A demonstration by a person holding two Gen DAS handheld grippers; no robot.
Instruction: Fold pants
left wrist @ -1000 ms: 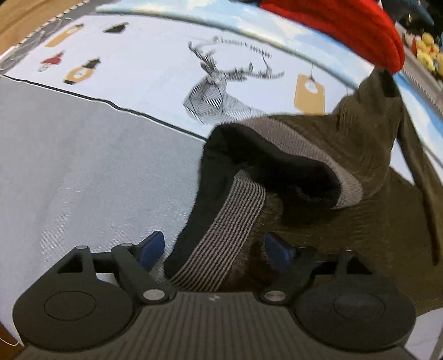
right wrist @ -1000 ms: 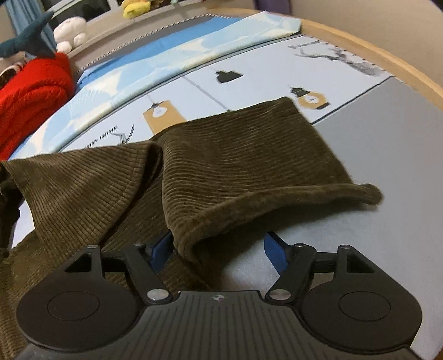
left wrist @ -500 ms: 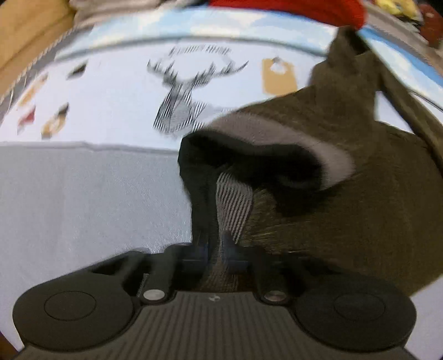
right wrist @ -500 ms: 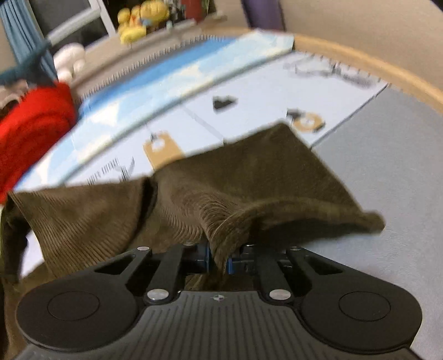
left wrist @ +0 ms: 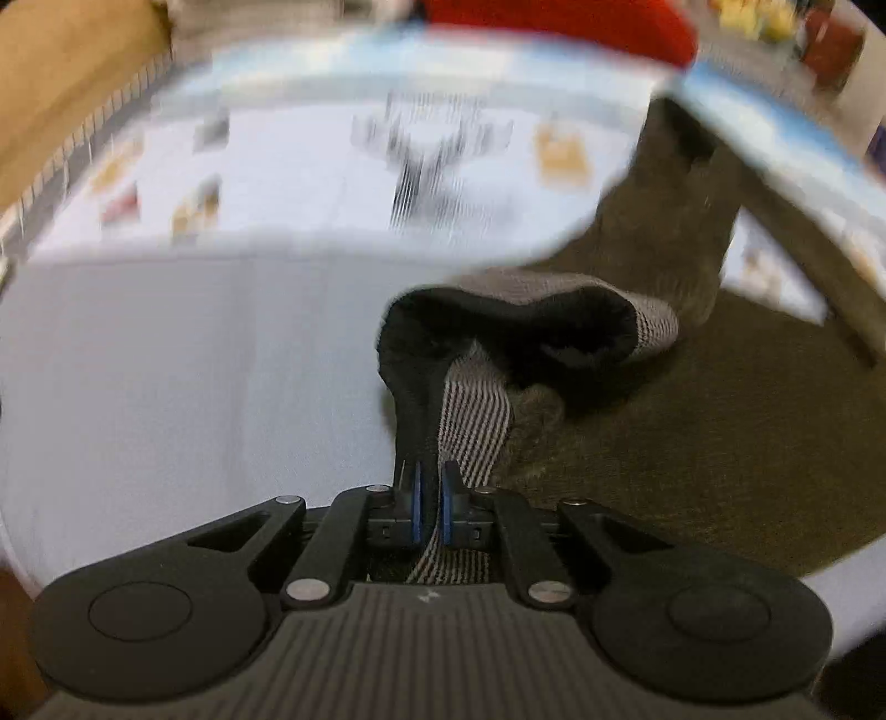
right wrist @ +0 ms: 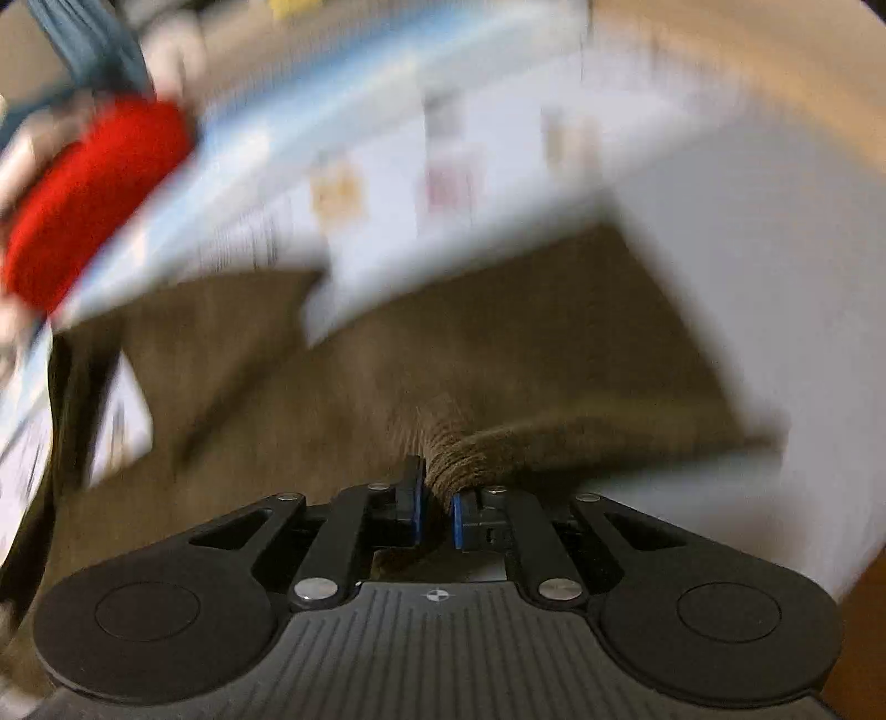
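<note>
**A:** What is the left gripper (left wrist: 431, 501) doing?

**B:** Its 2 blue pads are drawn close together, clamped on the striped waistband (left wrist: 473, 415) of the pants (left wrist: 692, 443). The band runs straight out from between the pads, then curls over into a dark open loop just ahead of them.

**A:** And the rest of the pants on that side?

**B:** The brown corduroy spreads ahead and to the right of the left gripper, lying on the bedcover (left wrist: 194, 360). A leg rises toward the far right, near the red item (left wrist: 554, 22) at the top edge.

**A:** The right gripper (right wrist: 437, 509)?

**B:** Also closed on the pants (right wrist: 498, 343). A thick rolled fold of corduroy (right wrist: 470, 448) is pinched between its 2 pads, and a ridge of cloth trails from there off to the right. Ahead of the pads the fabric lies wide over the bedcover (right wrist: 747, 249).

**A:** Anything else around it?

**B:** The red item (right wrist: 94, 199) sits far ahead on the left. Printed patches on the cover show ahead, but the view is too blurred to tell what they are. In the left view a dark striped print (left wrist: 426, 166) sits ahead of the gripper, equally smeared.
</note>
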